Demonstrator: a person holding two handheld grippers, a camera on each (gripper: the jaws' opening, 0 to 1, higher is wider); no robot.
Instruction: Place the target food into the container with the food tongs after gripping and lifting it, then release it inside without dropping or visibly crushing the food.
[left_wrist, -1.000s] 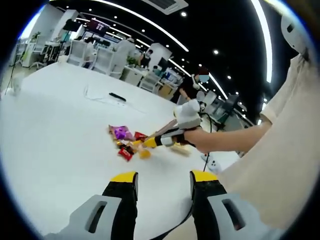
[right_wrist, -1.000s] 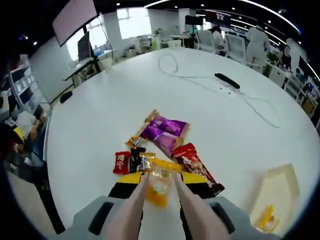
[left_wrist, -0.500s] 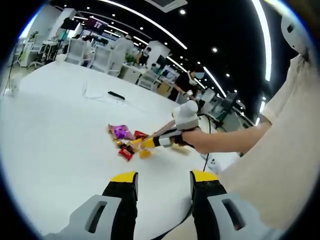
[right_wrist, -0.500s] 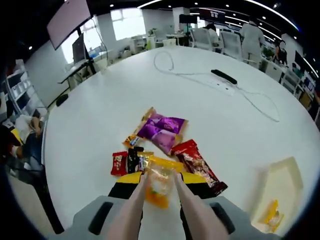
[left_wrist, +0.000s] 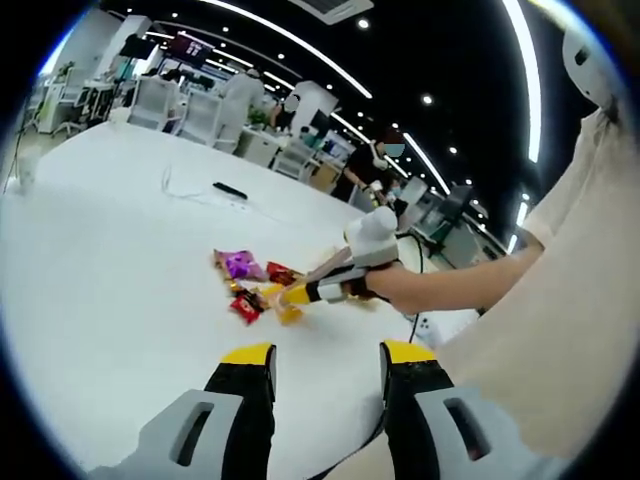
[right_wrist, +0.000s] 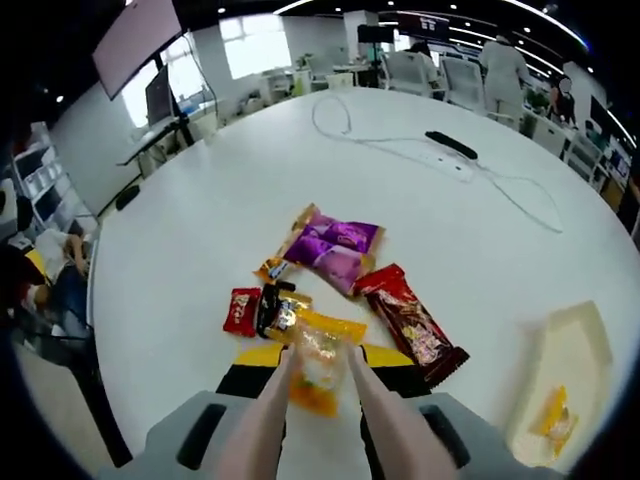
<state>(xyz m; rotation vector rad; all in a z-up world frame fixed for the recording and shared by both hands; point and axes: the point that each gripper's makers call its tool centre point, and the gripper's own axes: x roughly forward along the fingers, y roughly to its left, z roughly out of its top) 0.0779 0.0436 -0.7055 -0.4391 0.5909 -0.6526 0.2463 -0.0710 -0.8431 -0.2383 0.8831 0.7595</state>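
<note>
On the white table (right_wrist: 180, 230) lay a small red packet (right_wrist: 241, 311), a purple bag (right_wrist: 335, 245) and a dark red packet (right_wrist: 412, 325). The right gripper (right_wrist: 318, 365) pinched tongs (right_wrist: 262, 435) around an orange snack pack (right_wrist: 316, 370), held just above the tabletop. A pale tray (right_wrist: 570, 360) sat rightmost, holding a yellow snack (right_wrist: 553, 415). The left gripper (left_wrist: 325, 370) stood wide apart, nothing between its jaws.

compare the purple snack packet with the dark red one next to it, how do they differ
In the right gripper view, the purple snack packet is broad and squarish with gold-edged ends, while the dark red packet is long and narrow. The purple one lies farther from the right gripper; the red one runs slantwise toward the pale tray. Both are sealed wrappers lying flat on the white table, untouched by the tongs.
</note>
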